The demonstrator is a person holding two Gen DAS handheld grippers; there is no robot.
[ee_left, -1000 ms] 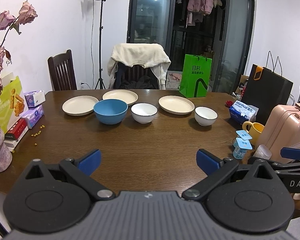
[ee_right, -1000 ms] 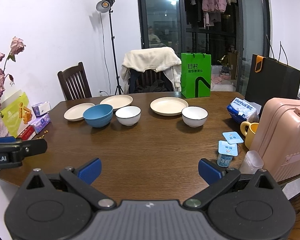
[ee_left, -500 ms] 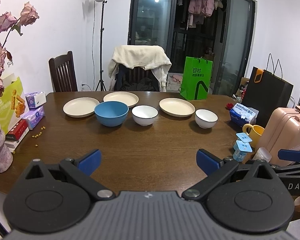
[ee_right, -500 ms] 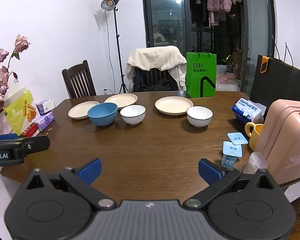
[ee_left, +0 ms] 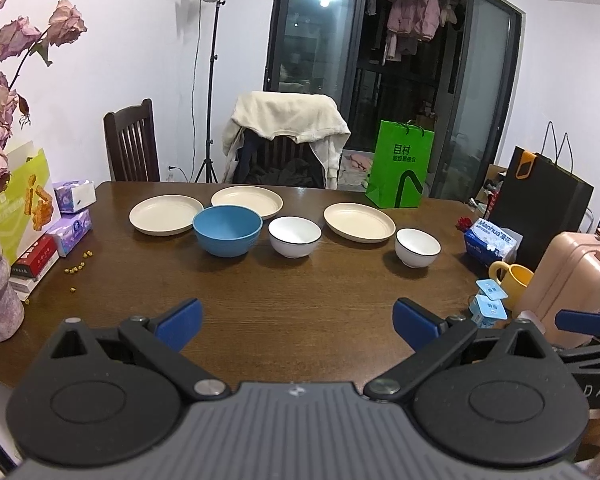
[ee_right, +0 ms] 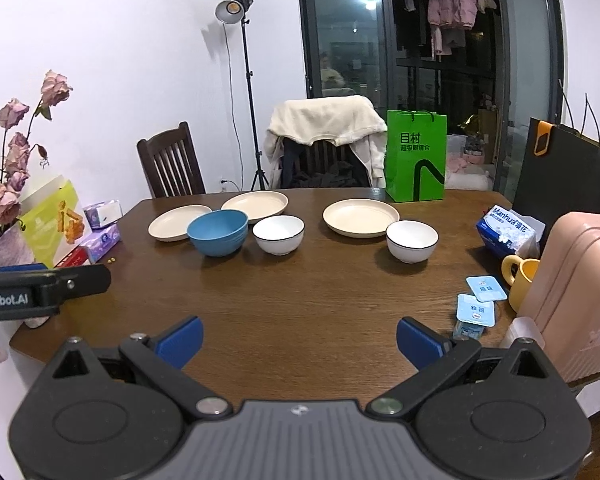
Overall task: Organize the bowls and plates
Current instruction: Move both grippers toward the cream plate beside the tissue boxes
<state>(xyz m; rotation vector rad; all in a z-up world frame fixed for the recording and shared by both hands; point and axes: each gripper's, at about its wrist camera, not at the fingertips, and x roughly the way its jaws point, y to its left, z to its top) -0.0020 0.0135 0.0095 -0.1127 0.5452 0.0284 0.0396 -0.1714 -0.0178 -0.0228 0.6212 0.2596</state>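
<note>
My left gripper (ee_left: 296,320): jaws spread wide, holding nothing, above the near table (ee_left: 300,292) edge. My right gripper (ee_right: 299,336): likewise wide, empty. Three cream plates (ee_left: 359,222), blue bowl (ee_left: 227,230), two white bowls (ee_left: 294,237): far side, untouched.

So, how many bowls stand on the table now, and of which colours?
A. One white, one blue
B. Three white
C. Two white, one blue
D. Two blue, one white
C: the blue bowl stands left of a white bowl, and a second white bowl stands further right on the table.
</note>
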